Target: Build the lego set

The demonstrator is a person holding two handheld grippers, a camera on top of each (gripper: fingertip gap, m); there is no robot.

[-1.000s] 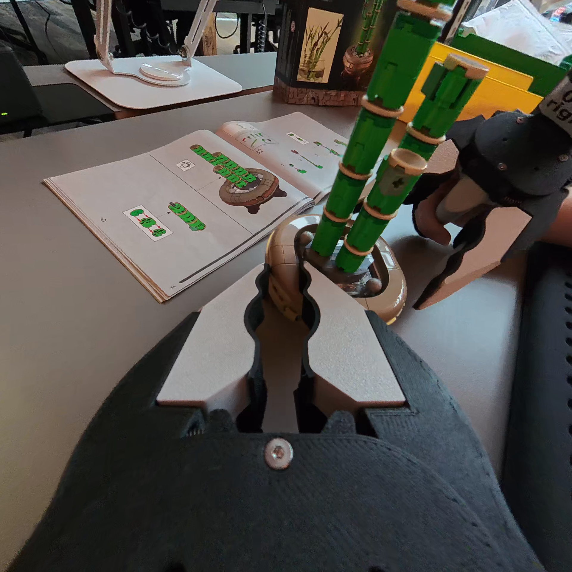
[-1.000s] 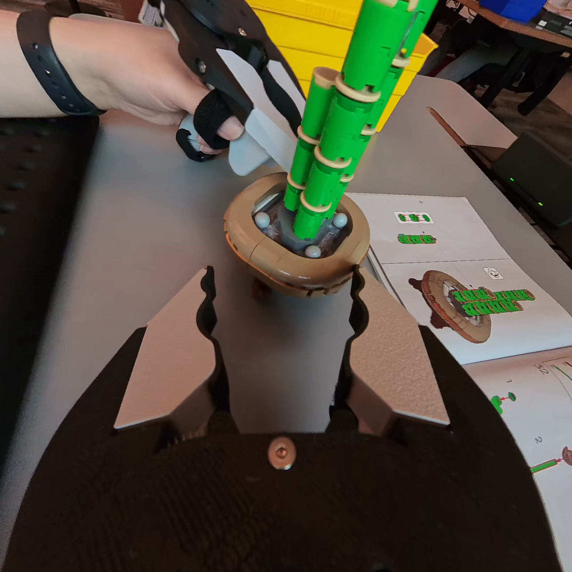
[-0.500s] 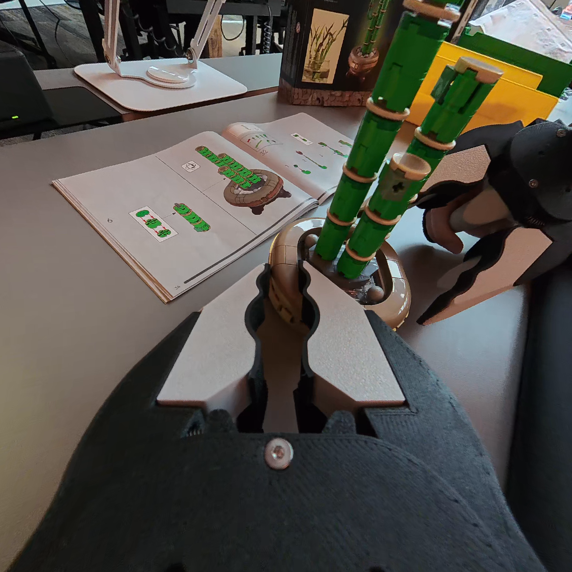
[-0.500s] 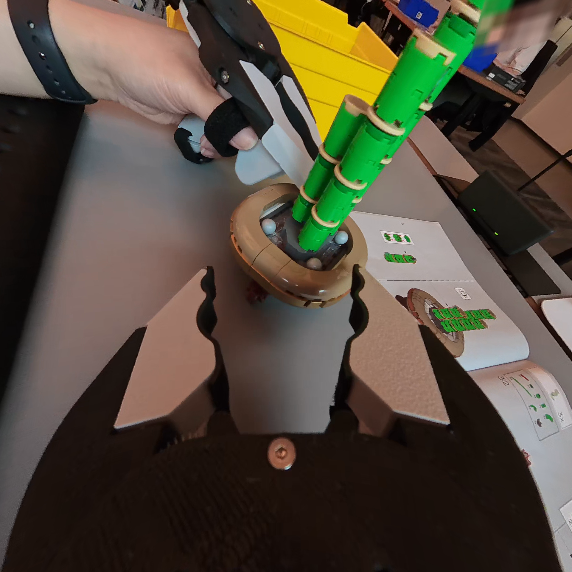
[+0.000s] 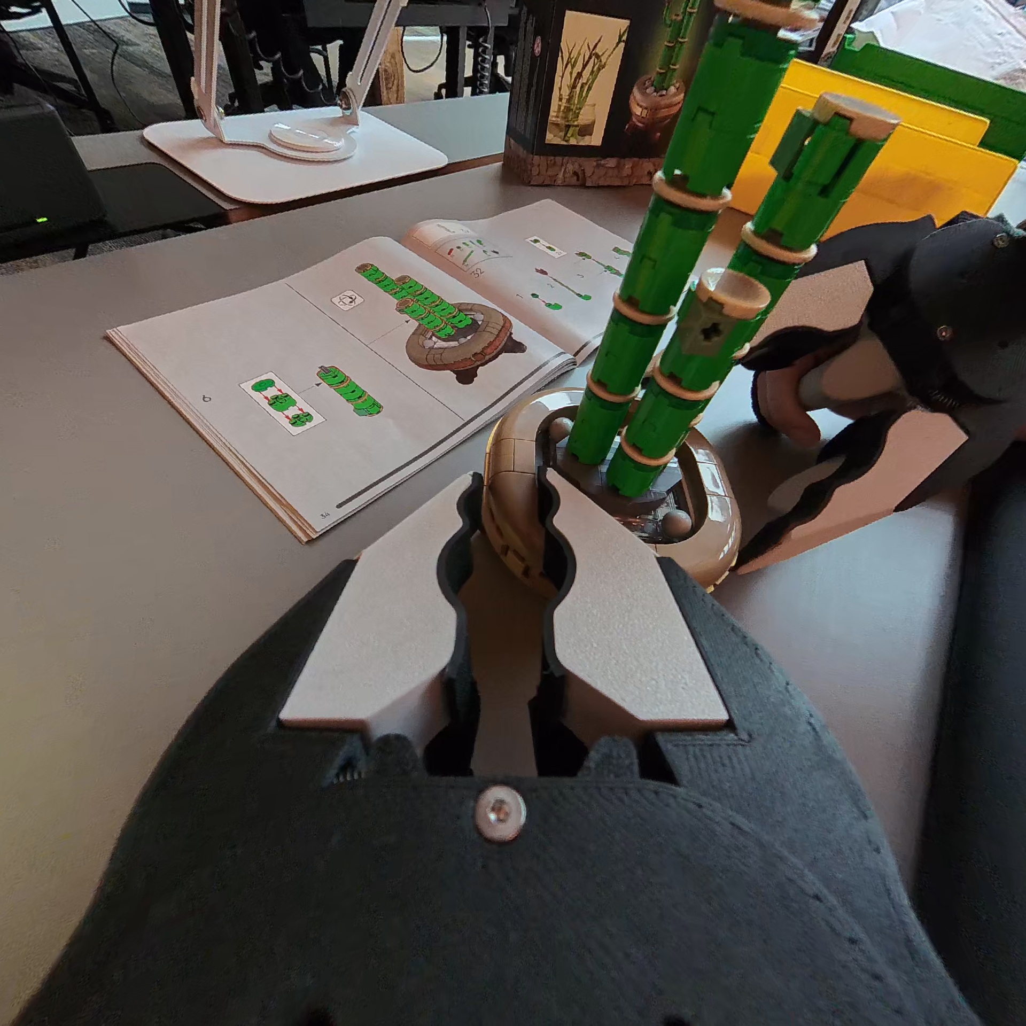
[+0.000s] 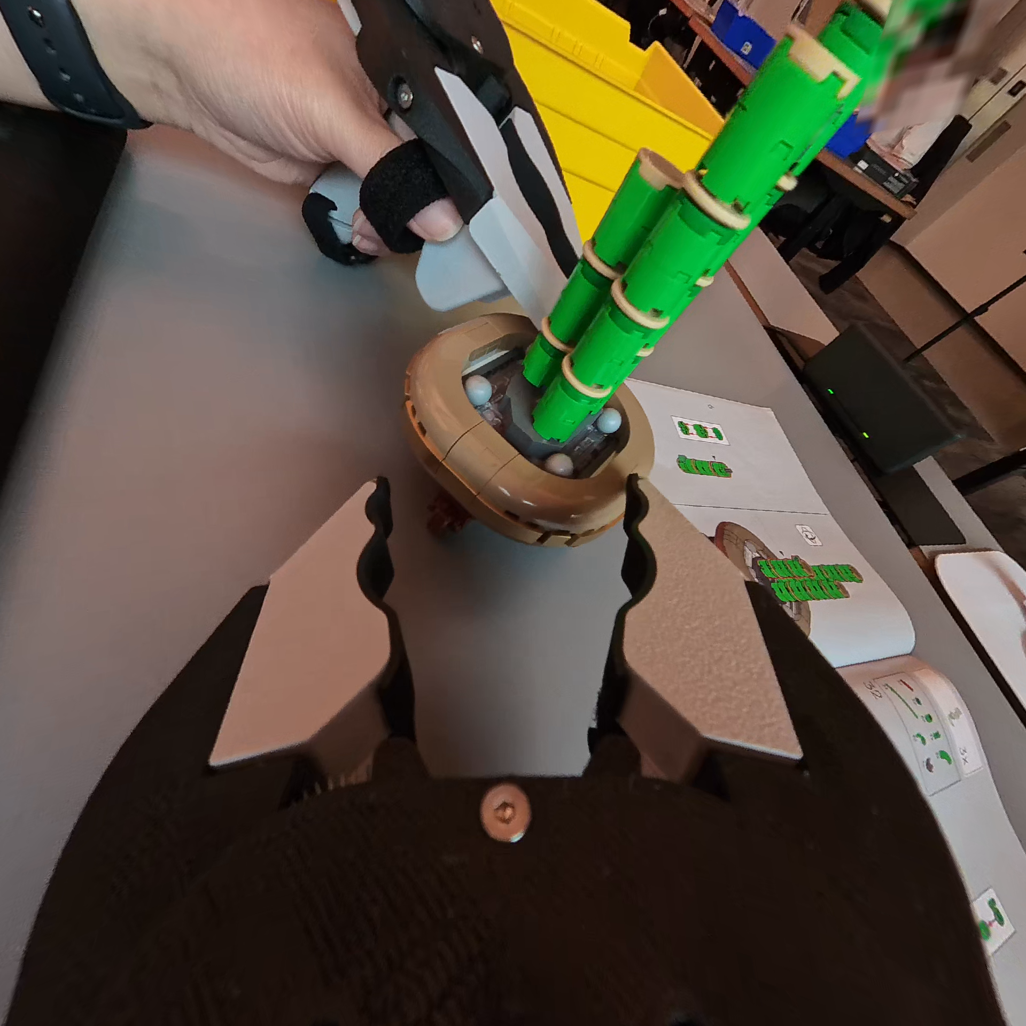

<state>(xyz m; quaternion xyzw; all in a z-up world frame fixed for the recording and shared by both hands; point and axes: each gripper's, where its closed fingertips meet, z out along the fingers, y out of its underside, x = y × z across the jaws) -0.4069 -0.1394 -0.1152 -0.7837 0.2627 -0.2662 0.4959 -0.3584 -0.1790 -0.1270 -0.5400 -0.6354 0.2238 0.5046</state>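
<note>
A tan round lego pot stands on the grey table with three green bamboo stalks rising from its middle. My left gripper is shut on the pot's near rim. In the right wrist view the pot sits just beyond my right gripper, which is open and empty, with its fingertips on either side of the pot's near edge and not touching it. The stalks lean up to the right there. The left gripper, held by a hand, meets the pot's far rim. The right gripper also shows beside the pot.
An open instruction booklet lies left of the pot; it also shows in the right wrist view. The set's box, yellow bins and a white lamp base stand behind. A black mat borders the table. The tips of one gripper are about 7 centimetres away from the tips of the other.
My right gripper has drawn back a little from the pot, still open. My left gripper has stayed clamped on the pot's rim and the pot has tilted slightly.
</note>
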